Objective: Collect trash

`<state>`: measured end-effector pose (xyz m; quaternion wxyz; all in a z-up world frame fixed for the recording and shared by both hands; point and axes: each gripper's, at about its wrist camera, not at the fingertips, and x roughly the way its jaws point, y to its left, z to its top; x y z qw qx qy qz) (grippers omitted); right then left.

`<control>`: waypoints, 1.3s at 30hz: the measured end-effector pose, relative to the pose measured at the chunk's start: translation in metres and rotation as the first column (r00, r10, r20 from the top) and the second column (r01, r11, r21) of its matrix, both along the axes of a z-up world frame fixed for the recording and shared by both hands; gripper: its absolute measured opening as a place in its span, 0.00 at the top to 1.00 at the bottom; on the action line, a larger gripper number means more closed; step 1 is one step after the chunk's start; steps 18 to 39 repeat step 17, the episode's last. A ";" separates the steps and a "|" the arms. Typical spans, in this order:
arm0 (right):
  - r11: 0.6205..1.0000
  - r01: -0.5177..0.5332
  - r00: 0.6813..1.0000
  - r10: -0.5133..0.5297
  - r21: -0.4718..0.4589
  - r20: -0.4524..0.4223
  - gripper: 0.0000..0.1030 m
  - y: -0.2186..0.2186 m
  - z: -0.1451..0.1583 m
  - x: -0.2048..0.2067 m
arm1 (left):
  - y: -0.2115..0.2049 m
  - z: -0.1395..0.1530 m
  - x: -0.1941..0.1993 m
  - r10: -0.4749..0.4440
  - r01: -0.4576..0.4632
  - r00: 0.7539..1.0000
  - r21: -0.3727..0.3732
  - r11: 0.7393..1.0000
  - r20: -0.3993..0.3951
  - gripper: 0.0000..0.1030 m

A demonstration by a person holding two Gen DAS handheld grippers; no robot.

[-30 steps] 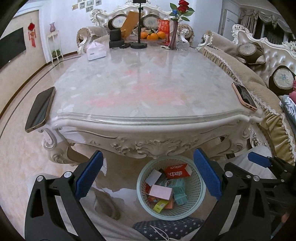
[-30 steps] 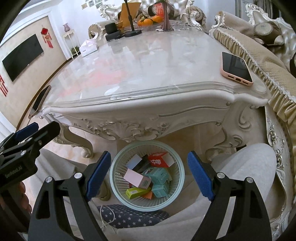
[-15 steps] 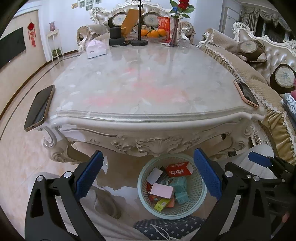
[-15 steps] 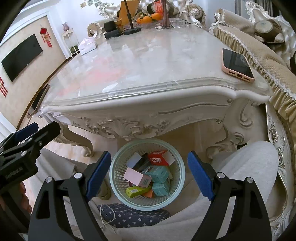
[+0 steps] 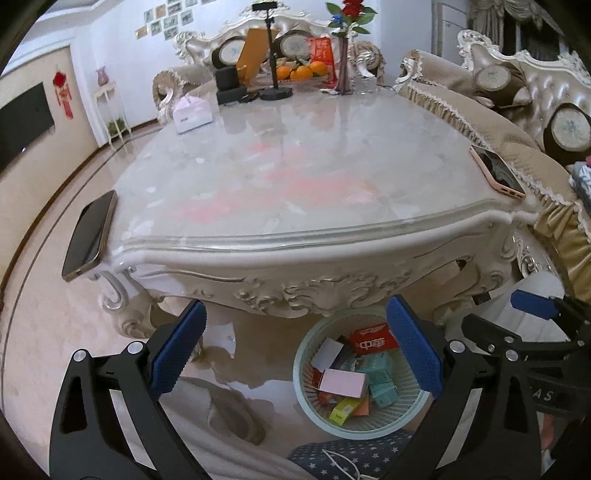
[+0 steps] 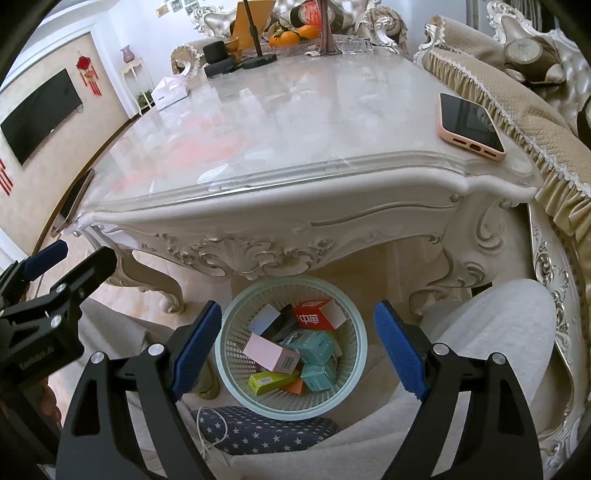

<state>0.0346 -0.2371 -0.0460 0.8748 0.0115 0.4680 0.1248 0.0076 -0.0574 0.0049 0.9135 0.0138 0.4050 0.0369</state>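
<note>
The trash is already in the wastebasket point(image 6: 229, 354), a round, pale mint plastic basket with a lattice wall, standing on the glossy beige floor under the near edge of the desk point(image 6: 332, 192). Inside lie small cardboard boxes in a loose heap: a red carton point(image 6: 319, 315) with white characters and an open white flap at the top, a pink box point(image 6: 271, 353) lying slantwise over the others, two teal boxes point(image 6: 314, 345) beside it, a lime-green box point(image 6: 271, 380) and an orange piece at the bottom. They touch and overlap each other.

The desk has a polished marble top, pale with faint pink reflections, and a cream carved apron with shell and leaf ornaments and curled legs. A phone in a pink case point(image 6: 471, 125) lies at its right corner, and a dark phone point(image 5: 88, 236) with a golden rim lies at the left corner, partly over the edge. At the far end stand a white tissue box point(image 5: 192, 113), oranges point(image 5: 303, 72) and a vase with red roses point(image 5: 349, 33).

Both claws point slantwise down toward the basket. The right claw point(image 6: 295, 354) stands wide open, its blue textured pads on either side of the basket in view, holding nothing. The left claw point(image 5: 295, 354) is open in the same way, empty, and hangs a little to the left of the basket. A person's grey-clad knee point(image 6: 491, 332) is near the right claw.
</note>
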 end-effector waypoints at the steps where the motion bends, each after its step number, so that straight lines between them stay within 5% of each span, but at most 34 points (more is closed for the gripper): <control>1: 1.000 0.001 1.000 -0.001 -0.001 -0.001 0.22 0.000 0.000 0.000 | 0.000 0.000 -0.001 -0.008 0.008 1.000 -0.012 1.000 0.002 0.08; 6: 1.000 0.006 1.000 -0.006 -0.005 -0.007 0.22 -0.002 -0.003 0.000 | 0.003 0.001 -0.005 -0.004 0.005 1.000 -0.071 0.997 0.016 0.08; 39: 1.000 0.002 1.000 -0.002 -0.004 -0.026 0.22 -0.002 -0.008 0.001 | 0.008 -0.006 0.000 0.019 -0.021 0.999 -0.066 0.998 -0.030 0.08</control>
